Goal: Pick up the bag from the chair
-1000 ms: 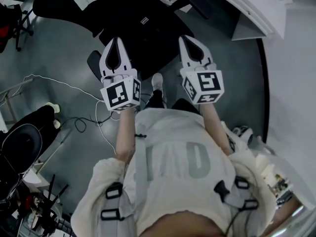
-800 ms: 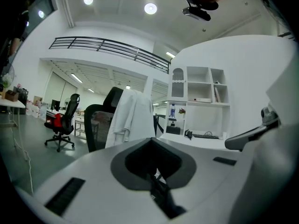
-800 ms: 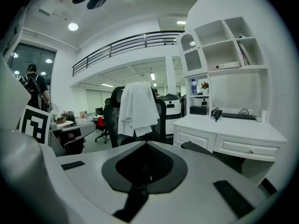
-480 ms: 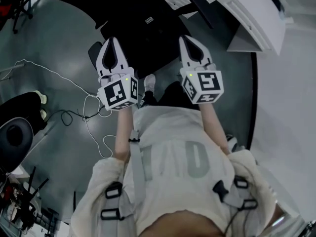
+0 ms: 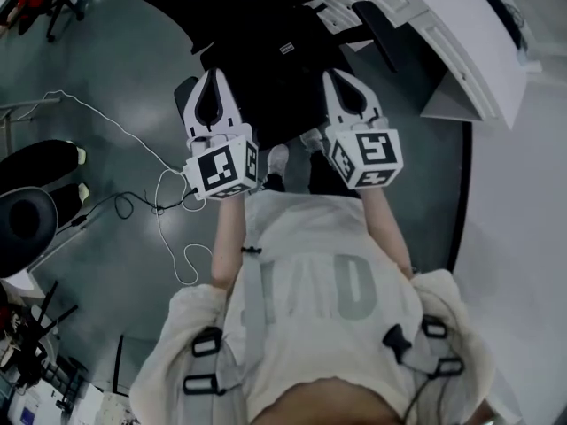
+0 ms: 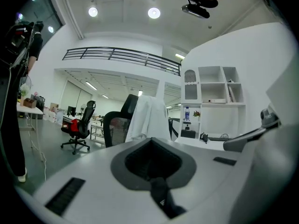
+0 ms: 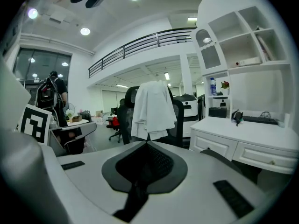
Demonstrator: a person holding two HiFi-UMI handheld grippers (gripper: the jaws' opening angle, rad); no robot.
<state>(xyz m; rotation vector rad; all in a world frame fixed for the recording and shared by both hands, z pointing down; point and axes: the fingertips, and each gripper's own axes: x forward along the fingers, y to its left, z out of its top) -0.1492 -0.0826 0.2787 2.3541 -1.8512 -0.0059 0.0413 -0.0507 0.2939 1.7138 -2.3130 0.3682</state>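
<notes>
A black bag with a small white label lies on the seat of a black office chair, straight ahead of me. A white coat hangs over the chair's back, also visible as the white coat in the left gripper view. My left gripper and right gripper are held side by side above the bag's near edge, both shut and empty. In the gripper views the left gripper and right gripper hide the bag behind their own jaws.
A white desk with drawers stands right of the chair. A thin cable snakes over the grey floor at the left, near a black round base. A red chair and a standing person are farther off.
The head view has shifted: chair, bag and desk now sit a little lower and further right, and the floor cable has slid. Both grippers stay shut and level.
</notes>
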